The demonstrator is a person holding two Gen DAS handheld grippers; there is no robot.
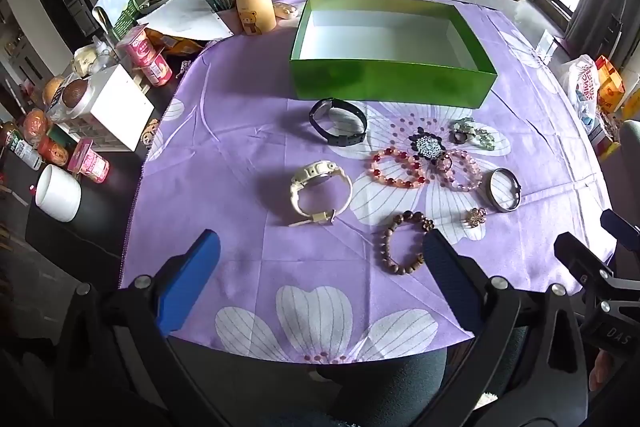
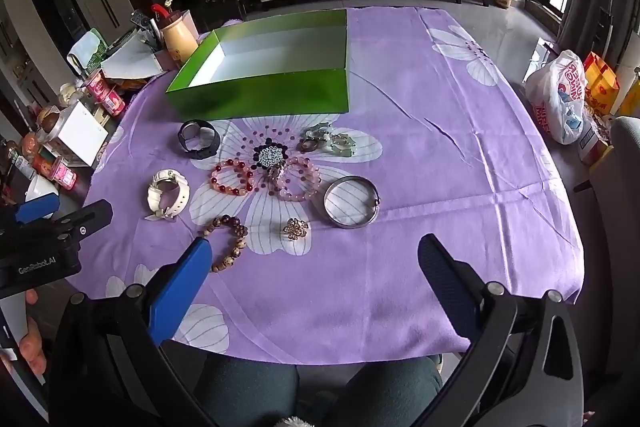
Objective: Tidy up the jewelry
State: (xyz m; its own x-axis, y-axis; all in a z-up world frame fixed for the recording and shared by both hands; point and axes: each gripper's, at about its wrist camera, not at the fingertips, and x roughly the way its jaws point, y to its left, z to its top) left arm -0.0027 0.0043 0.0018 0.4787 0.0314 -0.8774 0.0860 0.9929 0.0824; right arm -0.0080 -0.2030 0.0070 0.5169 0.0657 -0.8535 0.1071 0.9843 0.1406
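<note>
An empty green box (image 1: pixel 392 79) (image 2: pixel 264 95) stands at the back of the purple flowered cloth (image 1: pixel 248 155) (image 2: pixel 440 167). In front of it lie a black watch (image 1: pixel 338 123) (image 2: pixel 199 139), a white watch (image 1: pixel 320 193) (image 2: pixel 166 193), a red bead bracelet (image 1: pixel 396 169) (image 2: pixel 233 178), a pink bead bracelet (image 1: pixel 460 171) (image 2: pixel 298 179), a brown wooden bead bracelet (image 1: pixel 402 243) (image 2: pixel 228 239), a silver bangle (image 1: pixel 506 189) (image 2: pixel 351 202), a gold flower brooch (image 1: pixel 475 217) (image 2: pixel 296 228) and a pale green piece (image 1: pixel 474 133) (image 2: pixel 332 141). My left gripper (image 1: pixel 322 251) and right gripper (image 2: pixel 314 255) both hover open and empty above the cloth's near edge.
Clutter crowds the table's left side: a white mug (image 1: pixel 58 193), pink cups (image 1: pixel 146 55), a white box (image 1: pixel 110 107), a bear bottle (image 1: pixel 252 3) and papers. A plastic bag (image 2: pixel 560 95) sits at the right. The person's dark-trousered knees (image 2: pixel 320 387) are under the near edge.
</note>
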